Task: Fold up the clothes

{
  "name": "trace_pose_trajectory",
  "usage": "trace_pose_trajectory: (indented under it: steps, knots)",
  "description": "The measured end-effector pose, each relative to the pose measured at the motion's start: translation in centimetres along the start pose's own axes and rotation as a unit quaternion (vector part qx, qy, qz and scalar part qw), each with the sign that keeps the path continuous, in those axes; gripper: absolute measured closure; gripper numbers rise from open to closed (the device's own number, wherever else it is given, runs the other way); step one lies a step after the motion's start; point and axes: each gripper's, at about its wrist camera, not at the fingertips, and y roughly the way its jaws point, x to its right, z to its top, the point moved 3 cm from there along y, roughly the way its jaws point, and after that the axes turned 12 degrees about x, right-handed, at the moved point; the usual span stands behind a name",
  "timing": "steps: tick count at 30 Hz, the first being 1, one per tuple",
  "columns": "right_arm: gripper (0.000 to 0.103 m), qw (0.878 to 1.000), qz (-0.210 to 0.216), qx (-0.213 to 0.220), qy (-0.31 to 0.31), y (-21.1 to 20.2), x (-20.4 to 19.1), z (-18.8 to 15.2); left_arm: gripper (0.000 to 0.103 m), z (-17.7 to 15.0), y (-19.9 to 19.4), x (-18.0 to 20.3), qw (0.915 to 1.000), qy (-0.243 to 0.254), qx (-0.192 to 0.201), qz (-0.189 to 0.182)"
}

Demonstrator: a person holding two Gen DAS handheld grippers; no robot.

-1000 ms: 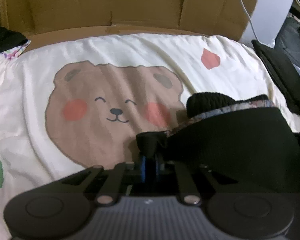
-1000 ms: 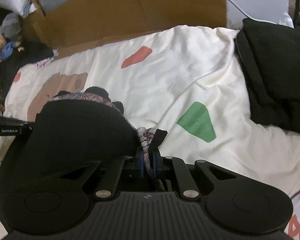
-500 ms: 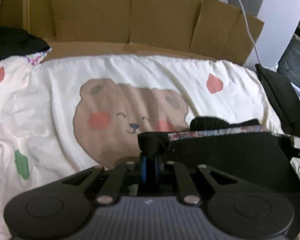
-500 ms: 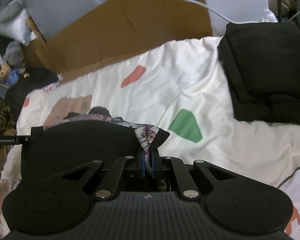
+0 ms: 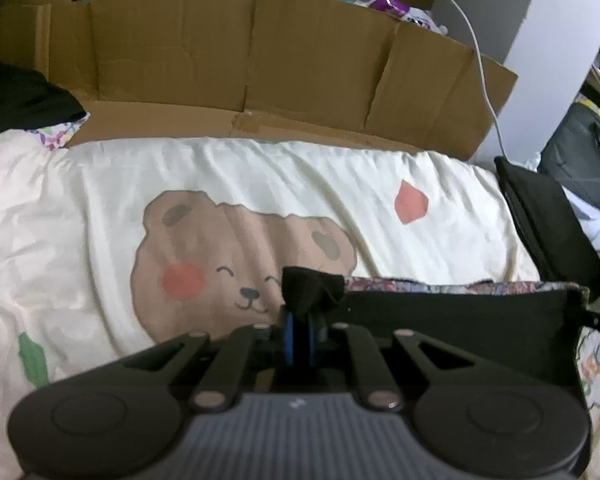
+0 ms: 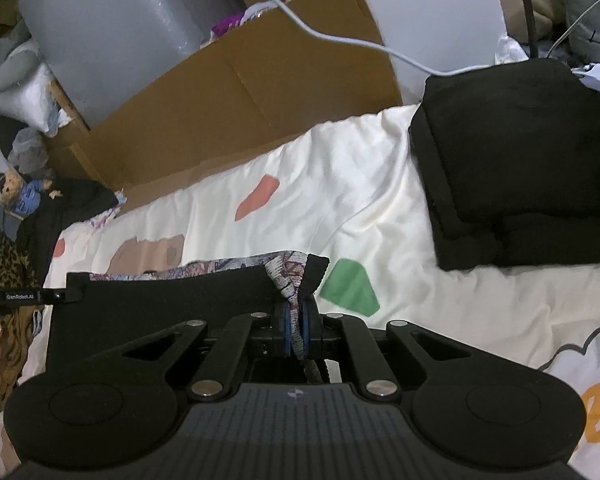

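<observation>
We count two grippers and one garment held between them. Our left gripper (image 5: 299,334) has its blue-padded fingers (image 5: 288,336) pressed together on one top corner of the black knitted garment with a floral patterned inner side (image 5: 460,320), and our right gripper (image 6: 296,330) pinches the opposite top corner, where a twisted strip of the patterned side shows between its pads. The garment (image 6: 160,300) hangs stretched between the two grips, its top edge drawn straight, lifted above the bed rather than lying on it; its lower part is hidden behind the gripper bodies.

One stack of folded black clothes (image 6: 516,168) sits on the bed at our right, apart from the held garment. At the far left edge of the bed lies one loose dark heap of cloth (image 5: 20,96).

The surface is a cream bedsheet printed with one brown smiling bear face, pink petals and green patches (image 5: 260,184). Flattened brown cardboard (image 5: 240,60) stands along the far edge of the bed, one white cable (image 6: 340,36) trails across it, and a small stuffed bear in blue clothes (image 6: 20,196) sits among the clutter at the left.
</observation>
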Motion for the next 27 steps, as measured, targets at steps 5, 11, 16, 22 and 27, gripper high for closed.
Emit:
trace_pose_trajectory:
  steps: [5,11,16,22,27]
  knots:
    - [0.099,1.000,-0.011,0.001,0.004,0.4,0.5,0.6,0.096,0.5,1.5,0.4,1.0000,0.004,-0.004,-0.006]
    - [0.099,0.999,-0.031,-0.028,0.028,2.1,1.9,-0.2,0.095,-0.8,4.8,-0.2,0.9992,0.000,-0.041,-0.005]
    - [0.098,0.998,-0.040,-0.043,0.030,3.1,2.0,-0.8,0.094,-2.3,6.9,-0.7,0.9978,-0.012,-0.064,-0.007]
    - [0.091,0.996,-0.062,-0.046,0.034,3.2,2.5,-0.7,0.073,-2.1,7.0,-1.4,0.9973,-0.027,-0.068,0.004]
    - [0.080,0.996,-0.054,-0.042,0.052,2.4,2.9,-0.6,0.061,-1.4,4.9,-3.4,0.9968,-0.046,-0.063,0.016]
